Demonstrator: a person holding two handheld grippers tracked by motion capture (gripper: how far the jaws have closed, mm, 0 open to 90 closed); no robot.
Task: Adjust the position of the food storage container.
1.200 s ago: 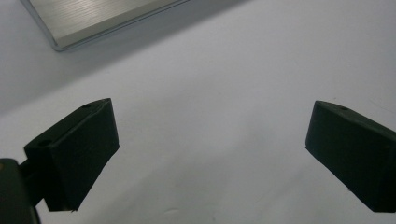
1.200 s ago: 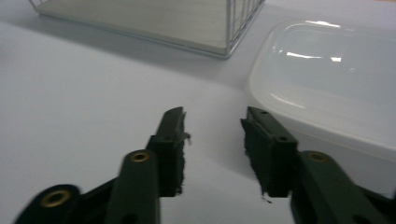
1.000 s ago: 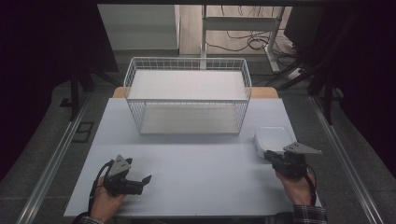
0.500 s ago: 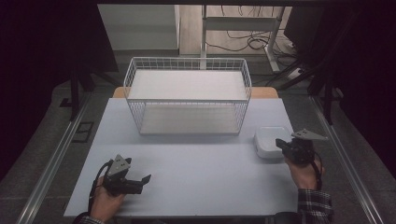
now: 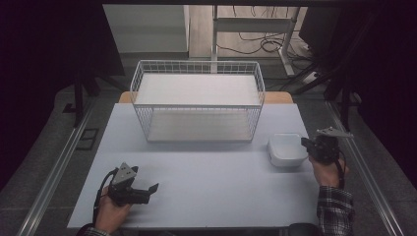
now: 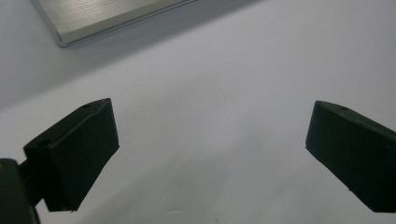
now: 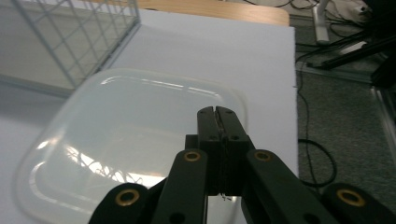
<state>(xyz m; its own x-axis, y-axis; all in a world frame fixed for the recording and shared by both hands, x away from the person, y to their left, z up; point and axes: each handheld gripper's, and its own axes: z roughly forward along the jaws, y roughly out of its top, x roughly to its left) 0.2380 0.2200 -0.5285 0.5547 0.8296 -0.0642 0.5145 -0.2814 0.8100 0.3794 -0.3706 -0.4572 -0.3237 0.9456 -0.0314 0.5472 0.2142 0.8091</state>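
Observation:
A translucent white plastic container (image 5: 286,149) with its lid on sits at the right of the white table (image 5: 206,196). My right gripper (image 5: 305,143) is at its right edge, pointing left at it, with the jaws pressed together and nothing between them. In the right gripper view the shut right gripper (image 7: 217,111) hangs over the near right part of the container's lid (image 7: 126,135); whether it touches the lid I cannot tell. My left gripper (image 5: 153,188) rests at the table's front left, jaws wide apart, and in its own view the left gripper (image 6: 210,154) has bare tabletop between them.
A large white wire basket (image 5: 197,101) stands at the back middle of the table, its corner (image 7: 93,37) just left of the container. A brushed metal edge (image 6: 107,18) lies ahead of the left gripper. Cables (image 7: 317,154) run on the floor right of the table.
My right hand has moved away from me and to the right, from the container's near right corner to its right edge. The container and the left gripper have stayed put.

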